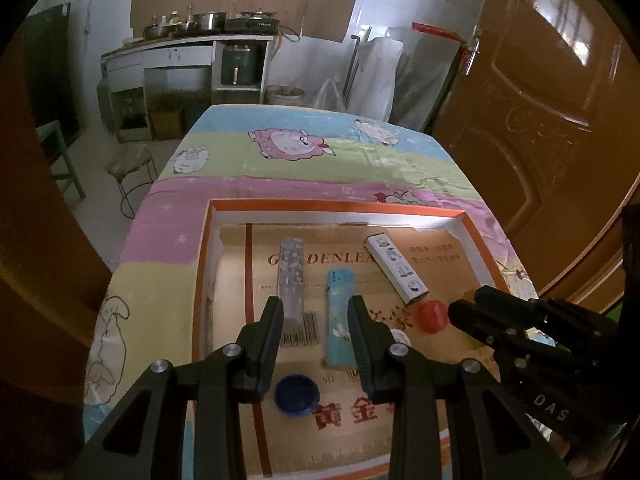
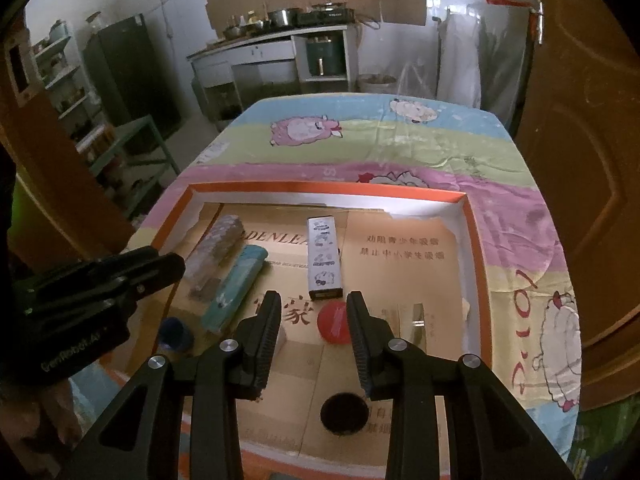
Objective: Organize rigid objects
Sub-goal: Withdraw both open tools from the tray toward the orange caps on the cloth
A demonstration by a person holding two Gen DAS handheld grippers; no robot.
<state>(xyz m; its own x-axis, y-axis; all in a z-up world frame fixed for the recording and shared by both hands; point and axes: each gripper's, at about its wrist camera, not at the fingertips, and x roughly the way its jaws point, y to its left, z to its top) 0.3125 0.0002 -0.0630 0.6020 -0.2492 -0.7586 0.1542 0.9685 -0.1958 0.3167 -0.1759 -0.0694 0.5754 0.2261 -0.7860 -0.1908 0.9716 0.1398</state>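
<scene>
Home kitchen: pots [image 1: 208,20] on counter [image 1: 180,42], fridge [image 2: 132,76]

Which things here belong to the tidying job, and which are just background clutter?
Job items, all in the orange-rimmed tray:
- silver patterned tube
- teal tube
- white slim box
- red cap
- blue cap
- black cap
- left gripper and right gripper, both open and empty

Lying about:
- cartoon tablecloth
- stool
- pots on the counter
- wooden door
</scene>
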